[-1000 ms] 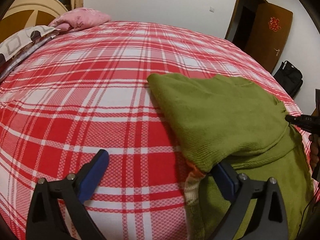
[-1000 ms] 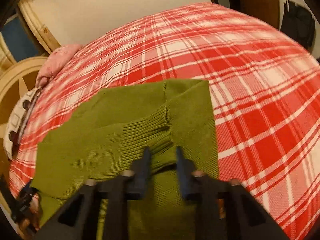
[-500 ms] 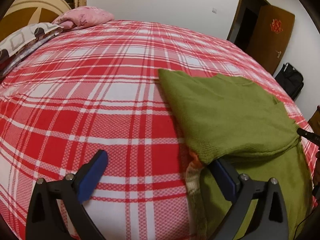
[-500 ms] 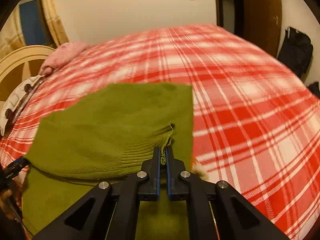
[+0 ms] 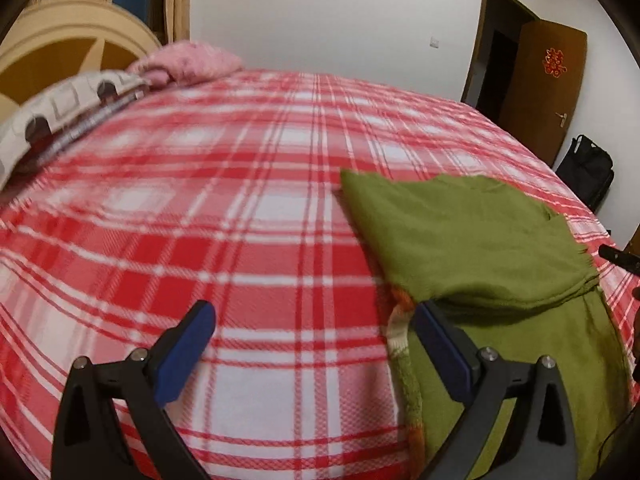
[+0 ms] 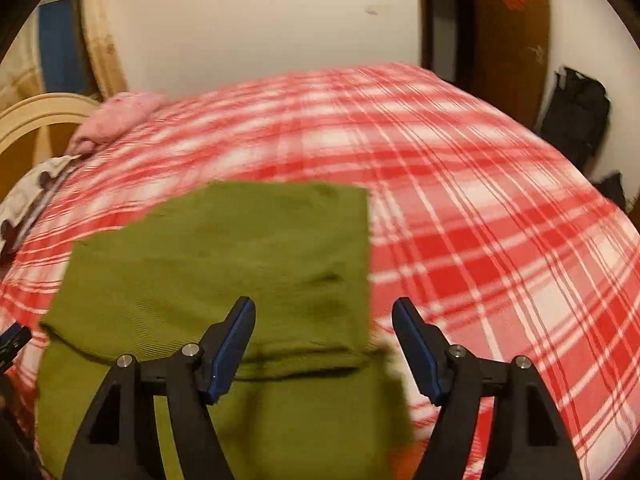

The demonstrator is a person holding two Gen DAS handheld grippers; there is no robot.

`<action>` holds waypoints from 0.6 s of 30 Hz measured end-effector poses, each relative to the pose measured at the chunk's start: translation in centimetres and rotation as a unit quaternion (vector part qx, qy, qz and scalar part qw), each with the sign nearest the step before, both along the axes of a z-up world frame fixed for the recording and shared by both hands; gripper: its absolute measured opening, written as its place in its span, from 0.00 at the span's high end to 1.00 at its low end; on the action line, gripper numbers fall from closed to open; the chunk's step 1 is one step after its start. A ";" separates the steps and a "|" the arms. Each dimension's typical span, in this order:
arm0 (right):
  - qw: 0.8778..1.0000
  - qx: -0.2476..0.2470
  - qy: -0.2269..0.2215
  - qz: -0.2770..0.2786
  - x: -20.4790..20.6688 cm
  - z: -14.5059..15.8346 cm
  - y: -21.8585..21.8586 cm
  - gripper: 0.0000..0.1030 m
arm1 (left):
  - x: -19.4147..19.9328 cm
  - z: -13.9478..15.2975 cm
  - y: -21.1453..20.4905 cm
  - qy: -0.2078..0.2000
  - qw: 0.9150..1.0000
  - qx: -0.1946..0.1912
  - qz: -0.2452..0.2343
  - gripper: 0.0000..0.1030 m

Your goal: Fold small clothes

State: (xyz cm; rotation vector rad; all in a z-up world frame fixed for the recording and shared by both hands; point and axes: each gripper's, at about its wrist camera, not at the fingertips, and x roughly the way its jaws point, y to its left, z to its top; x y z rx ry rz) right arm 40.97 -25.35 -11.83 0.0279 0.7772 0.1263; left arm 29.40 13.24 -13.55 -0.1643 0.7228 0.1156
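A green knitted sweater point(image 5: 472, 240) lies on the red plaid bed point(image 5: 240, 240), its upper half folded flat over its lower half. An orange and white trim point(image 5: 397, 320) shows at its near left edge. My left gripper point(image 5: 314, 316) is open above the bedspread, and its right finger point(image 5: 440, 344) sits at the sweater's left edge. In the right wrist view my right gripper point(image 6: 323, 308) hovers over the sweater's point(image 6: 224, 256) right side with its jaws opening. No cloth is pinched between its pads. The tip of the right gripper point(image 5: 618, 258) also shows at the far right of the left wrist view.
Patterned and pink pillows point(image 5: 180, 62) lie at the head of the bed by a wooden headboard point(image 5: 60, 48). A brown door point(image 5: 540, 88) and a black bag point(image 5: 588, 168) stand beyond the bed's far right side. Bare bedspread stretches left of and behind the sweater.
The right gripper was shut on the sweater's ribbed edge and has let it go. The folded half now lies flat. Both grippers have drawn back and risen a little.
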 end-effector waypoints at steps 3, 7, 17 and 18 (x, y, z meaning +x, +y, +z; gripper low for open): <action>0.999 -0.016 -0.018 0.035 0.2 1.0 3.0 0.31 | 0.7 1.7 0.0 -0.022 1.000 0.003 0.002 0.01; 0.997 -0.017 -0.023 0.073 1.5 0.9 6.6 0.31 | 2.6 2.4 -0.9 -0.032 0.999 0.037 -0.008 0.00; 0.995 -0.049 0.034 0.081 3.5 -3.4 9.0 0.31 | 5.5 -1.9 -1.6 0.050 0.996 0.065 -0.024 0.00; 0.995 -0.049 0.038 0.080 3.4 -3.7 8.7 0.31 | 5.5 -2.4 -1.4 0.058 0.996 0.061 -0.026 0.00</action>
